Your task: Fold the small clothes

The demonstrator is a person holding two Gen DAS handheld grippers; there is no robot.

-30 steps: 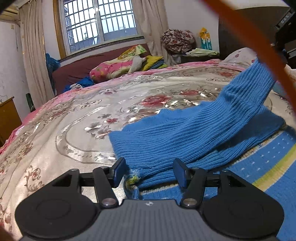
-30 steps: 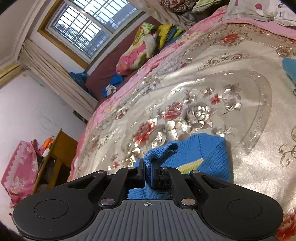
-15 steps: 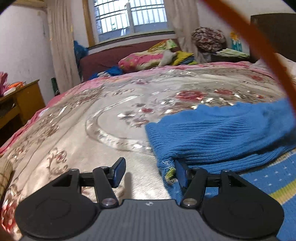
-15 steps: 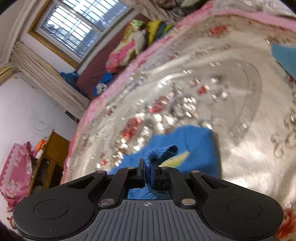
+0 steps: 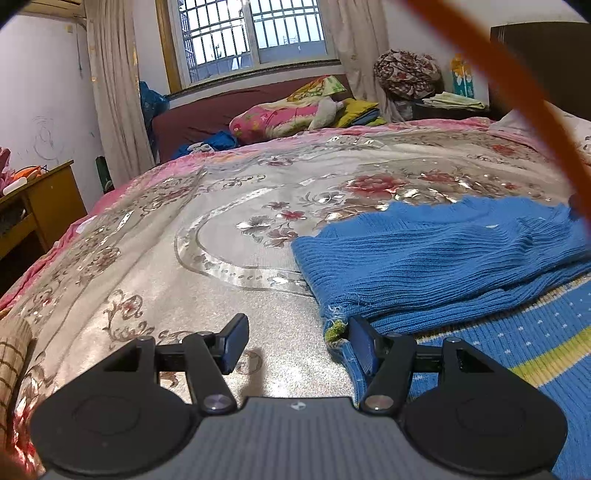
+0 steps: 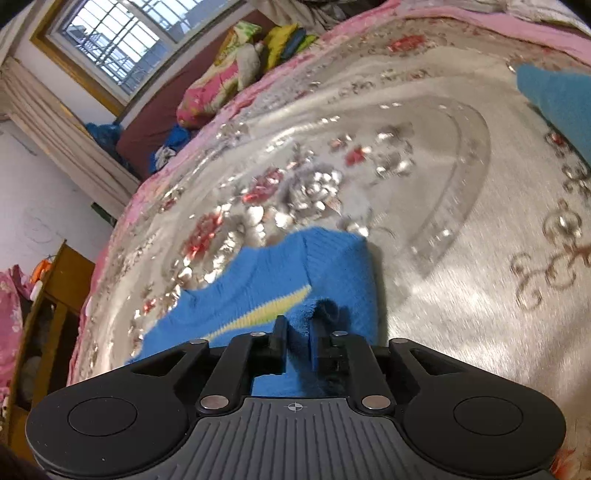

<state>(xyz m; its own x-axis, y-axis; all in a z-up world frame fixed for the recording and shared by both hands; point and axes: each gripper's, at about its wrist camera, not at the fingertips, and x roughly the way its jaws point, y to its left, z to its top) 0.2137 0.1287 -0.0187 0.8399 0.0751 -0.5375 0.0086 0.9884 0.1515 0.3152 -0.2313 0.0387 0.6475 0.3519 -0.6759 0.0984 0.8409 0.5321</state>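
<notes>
The blue knitted sweater point(image 5: 436, 266) lies on the bed's flowered satin bedspread point(image 5: 207, 280), one ribbed part folded over a part with white dots and a yellow-green stripe. In the right wrist view the sweater point(image 6: 332, 266) spreads flat on the bedspread point(image 6: 461, 258) just ahead of the right gripper point(image 6: 297, 341), with a small raised fold of knit lying in the narrow gap between the jaws. Those jaws have just been opening; they stand slightly apart, and their pads no longer press on the fold.

The left gripper point(image 5: 297, 341) sits at the sweater's near corner, jaws wide apart. Its right-hand finger point(image 5: 364, 347) lies at the frayed corner with the yellow-green tuft, while the other finger point(image 5: 232, 341) is over bare bedspread; nothing is clamped between them.

Beyond the sweater, at the far edge of the bed, a pile of bright bedding point(image 5: 295, 114) rests against a dark red sofa point(image 5: 207, 118) under the barred window point(image 5: 251, 33). A wooden cabinet point(image 5: 44, 206) stands beside the bed, well away from the sweater. An orange strap point(image 5: 517, 92) crosses the left view above the sweater.
</notes>
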